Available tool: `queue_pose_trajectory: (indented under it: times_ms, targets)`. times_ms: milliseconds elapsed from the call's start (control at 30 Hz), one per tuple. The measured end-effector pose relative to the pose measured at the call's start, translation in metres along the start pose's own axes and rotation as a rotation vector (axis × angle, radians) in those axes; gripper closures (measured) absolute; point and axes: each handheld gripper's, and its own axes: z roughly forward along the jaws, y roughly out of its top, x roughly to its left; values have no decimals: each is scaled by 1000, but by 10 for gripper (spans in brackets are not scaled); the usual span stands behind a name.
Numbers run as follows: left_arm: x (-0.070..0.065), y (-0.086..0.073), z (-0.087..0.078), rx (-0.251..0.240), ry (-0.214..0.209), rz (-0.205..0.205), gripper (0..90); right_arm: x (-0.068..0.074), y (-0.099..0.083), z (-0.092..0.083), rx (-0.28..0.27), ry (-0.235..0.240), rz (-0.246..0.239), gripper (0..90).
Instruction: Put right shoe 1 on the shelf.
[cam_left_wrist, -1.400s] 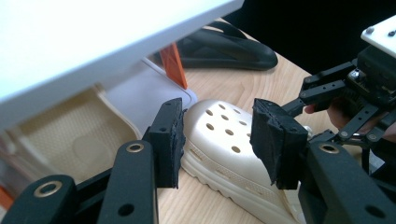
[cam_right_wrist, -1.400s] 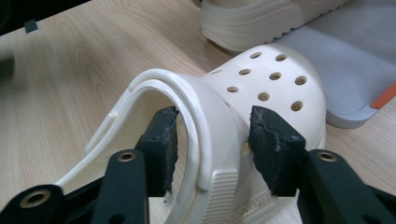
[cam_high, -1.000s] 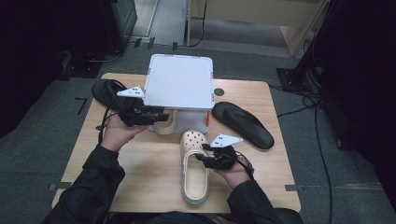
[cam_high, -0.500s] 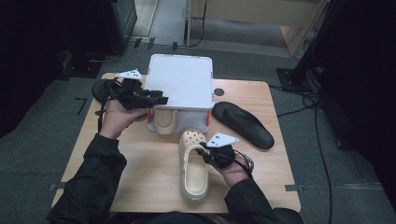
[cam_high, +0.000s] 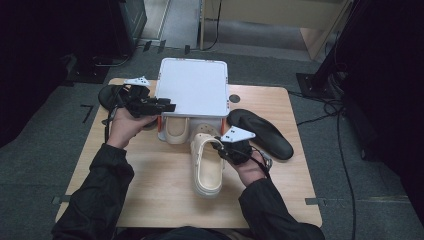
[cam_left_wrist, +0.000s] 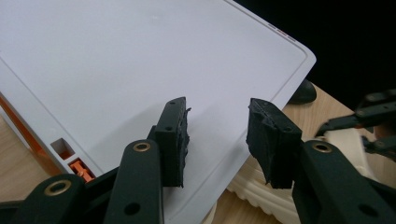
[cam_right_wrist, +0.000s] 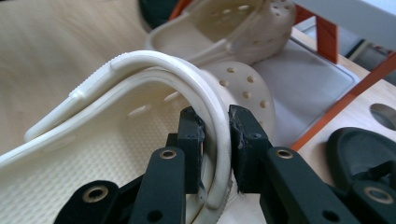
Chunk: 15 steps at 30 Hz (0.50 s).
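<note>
While clamping the right gripper (cam_high: 225, 150) (cam_right_wrist: 215, 140) on the heel strap (cam_right_wrist: 154, 65), having just been closing its black jaws onto that smooth, curved band with the ribbed outer edge. Pressing both rough-edged pads against the strap from either side. Showing the front clog (cam_high: 207, 170) (cam_right_wrist: 93, 154), of cream foam with round vent holes and a finely dotted footbed, lying sole-down on the pale wooden table (cam_high: 150, 190), toe just beside the rack (cam_high: 192, 92) (cam_left_wrist: 116, 56). Holding the left gripper (cam_high: 167, 106) (cam_left_wrist: 217, 140) above the left edge of the rack's flat, white, round-cornered top, jaws standing apart with nothing between them, after just closing somewhat. Resting the rack on thin orange legs (cam_right_wrist: 327, 32).

Counting two cream clogs: the front one and a second clog (cam_high: 176, 129) (cam_right_wrist: 224, 23) sitting under the rack. Counting two black shoes, matte and elongated: the right black shoe (cam_high: 260, 132) (cam_right_wrist: 359, 149) lying near the right gripper, the left black shoe (cam_high: 107, 95) lying at the table's far left corner behind the left hand (cam_high: 127, 127). Counting two grippers, one rack.
</note>
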Motion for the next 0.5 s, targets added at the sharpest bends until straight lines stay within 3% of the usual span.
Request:
queue_pose_trajectory:
  times_ms: [200,233,500]
  targets:
    - [2,-1,-1,-7,5,-2,596,-14,8,19,35,-63,-34,759]
    - [2,-1,-1,-8,7,-1,597,-16,9,21,33,-54,-27,759]
    - [1,-1,-1,-7,16,4,609,-13,10,40,53,-83,-66,739]
